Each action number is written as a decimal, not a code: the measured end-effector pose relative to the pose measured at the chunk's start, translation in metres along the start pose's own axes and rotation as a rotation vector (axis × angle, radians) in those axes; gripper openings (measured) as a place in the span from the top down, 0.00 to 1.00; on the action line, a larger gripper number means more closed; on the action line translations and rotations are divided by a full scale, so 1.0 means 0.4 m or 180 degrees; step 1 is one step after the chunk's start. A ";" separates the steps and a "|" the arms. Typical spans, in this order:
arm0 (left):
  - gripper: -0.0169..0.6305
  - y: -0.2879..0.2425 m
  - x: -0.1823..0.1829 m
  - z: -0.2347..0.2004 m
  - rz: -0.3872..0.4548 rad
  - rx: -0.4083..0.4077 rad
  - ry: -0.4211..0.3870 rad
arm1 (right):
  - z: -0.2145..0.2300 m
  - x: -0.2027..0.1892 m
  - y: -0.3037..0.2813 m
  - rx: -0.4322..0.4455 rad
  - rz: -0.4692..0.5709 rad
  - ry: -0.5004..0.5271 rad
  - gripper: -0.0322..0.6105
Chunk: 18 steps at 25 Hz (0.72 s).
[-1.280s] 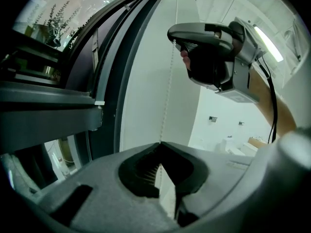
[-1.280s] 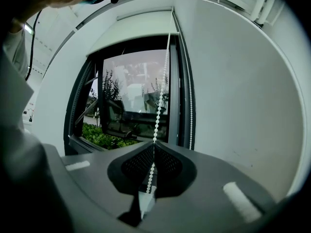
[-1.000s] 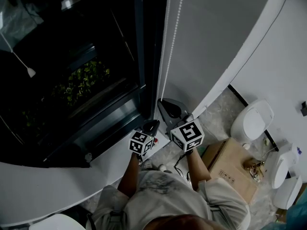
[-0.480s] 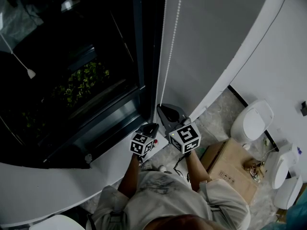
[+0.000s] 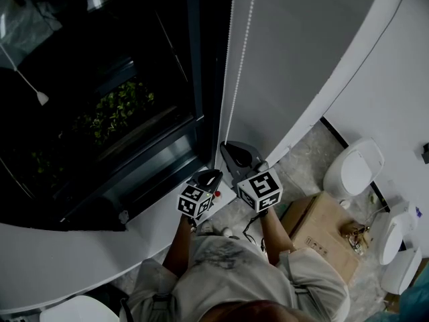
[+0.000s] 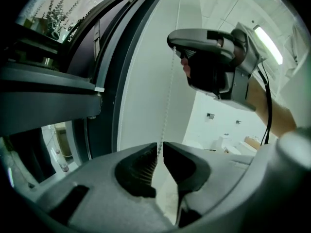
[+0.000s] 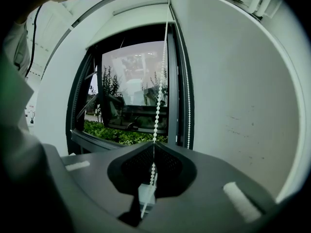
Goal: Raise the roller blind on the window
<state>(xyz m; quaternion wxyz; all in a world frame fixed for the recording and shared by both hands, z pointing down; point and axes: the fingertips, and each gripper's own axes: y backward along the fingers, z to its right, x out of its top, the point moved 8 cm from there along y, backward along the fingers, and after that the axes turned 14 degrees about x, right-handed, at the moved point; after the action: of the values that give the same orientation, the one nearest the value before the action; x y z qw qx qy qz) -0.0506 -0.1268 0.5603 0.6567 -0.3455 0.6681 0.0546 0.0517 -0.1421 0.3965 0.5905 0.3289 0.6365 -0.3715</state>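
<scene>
White beads sit pinched between the jaws of the right gripper [image 7: 153,147]. The jaws are almost fully closed, with only the thin bead chain [image 7: 158,96] between them. The left gripper [image 6: 160,147] is closed the same way. It holds the same chain just below the right one, and the chain runs straight from one gripper to the other.

From the right gripper the chain goes straight up to the top of the window [image 7: 131,91]. A second strand [image 7: 187,106] hangs free beside the dark frame, next to the grey wall [image 7: 238,96]. Green plants [image 7: 116,134] show through the glass.

No cloth covers the glass. A pale bar [image 7: 141,8] runs across the very top of the window. I think that is the roller blind, already pulled up high, but it is too small to be sure.

It looks like the pulling step, hand over hand. For the next move, I think one gripper has to open and take a new hold higher up while the other holds on. Then it should pull straight down, so the beads do not slip out of the jaws.
</scene>
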 end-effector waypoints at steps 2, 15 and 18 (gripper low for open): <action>0.88 0.021 0.031 0.001 0.0078 -0.0016 -0.0017 | 0.000 0.001 0.000 0.0009 0.0002 0.0003 0.93; 0.85 0.220 0.411 0.019 0.1222 0.0062 -0.0335 | 0.001 0.000 -0.004 0.0055 0.0019 0.0008 0.93; 0.85 0.238 0.494 0.039 0.1426 0.0018 -0.0478 | 0.001 -0.001 -0.004 0.0060 0.0015 0.0007 0.93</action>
<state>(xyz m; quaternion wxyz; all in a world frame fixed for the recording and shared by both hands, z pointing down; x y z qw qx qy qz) -0.0683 -0.1238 0.3413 0.6770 -0.1817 0.6775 0.2226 0.0503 -0.1432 0.3970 0.5876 0.3363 0.6329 -0.3757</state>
